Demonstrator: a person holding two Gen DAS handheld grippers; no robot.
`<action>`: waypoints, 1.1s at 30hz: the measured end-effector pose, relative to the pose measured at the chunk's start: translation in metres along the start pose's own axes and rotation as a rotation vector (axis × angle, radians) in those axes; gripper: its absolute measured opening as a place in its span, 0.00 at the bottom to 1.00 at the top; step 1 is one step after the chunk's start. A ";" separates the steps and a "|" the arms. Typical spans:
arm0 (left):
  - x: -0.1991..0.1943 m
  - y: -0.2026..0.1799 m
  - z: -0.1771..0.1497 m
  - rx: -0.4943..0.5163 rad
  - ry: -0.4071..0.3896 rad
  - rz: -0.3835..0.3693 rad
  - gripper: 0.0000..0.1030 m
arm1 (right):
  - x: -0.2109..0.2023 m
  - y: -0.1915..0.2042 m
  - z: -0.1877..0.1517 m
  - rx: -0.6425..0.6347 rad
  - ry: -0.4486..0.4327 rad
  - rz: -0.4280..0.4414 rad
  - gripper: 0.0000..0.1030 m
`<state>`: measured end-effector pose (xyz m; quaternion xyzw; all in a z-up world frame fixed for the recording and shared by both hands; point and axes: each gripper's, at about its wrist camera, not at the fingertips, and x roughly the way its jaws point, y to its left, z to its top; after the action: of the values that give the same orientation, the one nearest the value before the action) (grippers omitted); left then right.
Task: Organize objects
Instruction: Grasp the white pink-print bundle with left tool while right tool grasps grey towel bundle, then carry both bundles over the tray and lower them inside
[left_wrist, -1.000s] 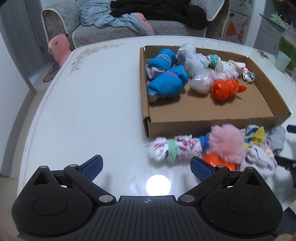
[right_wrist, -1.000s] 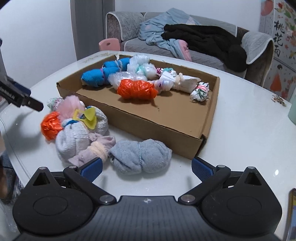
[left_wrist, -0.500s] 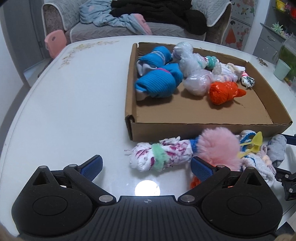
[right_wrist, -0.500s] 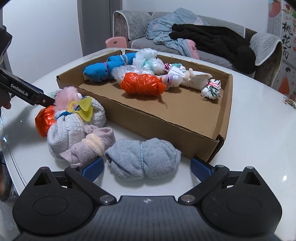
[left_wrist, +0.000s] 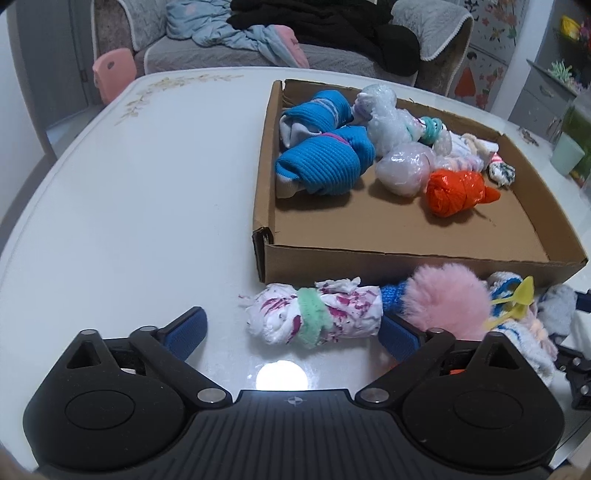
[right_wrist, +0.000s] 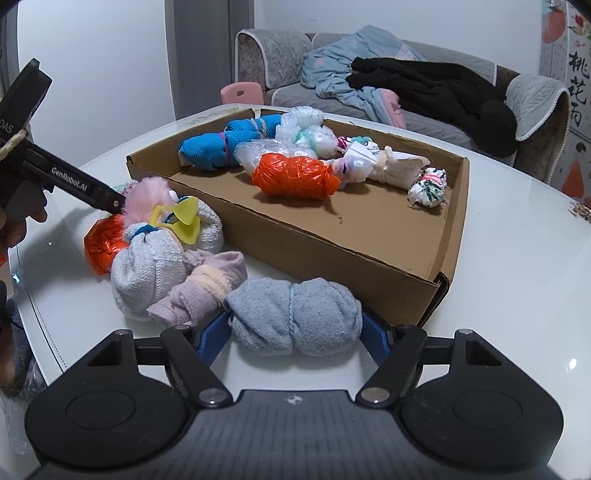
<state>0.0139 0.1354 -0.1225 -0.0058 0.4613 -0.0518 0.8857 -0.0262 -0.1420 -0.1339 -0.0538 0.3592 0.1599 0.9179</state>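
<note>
A shallow cardboard box (left_wrist: 406, 266) (right_wrist: 332, 243) on the white table holds several rolled bundles: blue socks (left_wrist: 321, 166), clear bags, an orange bag (right_wrist: 295, 177). In front of it lie loose bundles. My left gripper (left_wrist: 291, 332) is open just short of a white-and-magenta bundle with a green band (left_wrist: 314, 317), next to a pink fluffy one (left_wrist: 447, 299). My right gripper (right_wrist: 295, 332) is open with its fingers on either side of a grey-blue sock roll (right_wrist: 295, 317). A white bundle with a yellow clip (right_wrist: 173, 240) lies to its left.
A pale pink roll (right_wrist: 207, 284) and an orange ball (right_wrist: 101, 243) lie beside the grey roll. A sofa with clothes (left_wrist: 295, 33) stands behind the table. A green cup (left_wrist: 567, 155) stands at the far right. The table's left half (left_wrist: 129, 192) is bare.
Both grippers have moved forward. The right fingers now flank the grey-blue roll. The left gripper has shifted left and closer to the white-and-magenta bundle.
</note>
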 end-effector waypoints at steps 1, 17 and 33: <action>-0.001 0.001 0.000 0.003 -0.006 0.000 0.90 | 0.000 0.000 0.000 0.001 0.000 0.000 0.69; -0.014 0.005 -0.003 0.026 0.018 0.022 0.67 | -0.011 -0.002 -0.004 0.008 0.015 0.007 0.57; -0.084 -0.023 0.071 0.145 -0.041 -0.039 0.66 | -0.068 -0.031 0.030 -0.007 -0.017 -0.019 0.57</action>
<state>0.0227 0.1182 -0.0120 0.0482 0.4377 -0.1023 0.8920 -0.0443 -0.1819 -0.0663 -0.0590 0.3506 0.1529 0.9221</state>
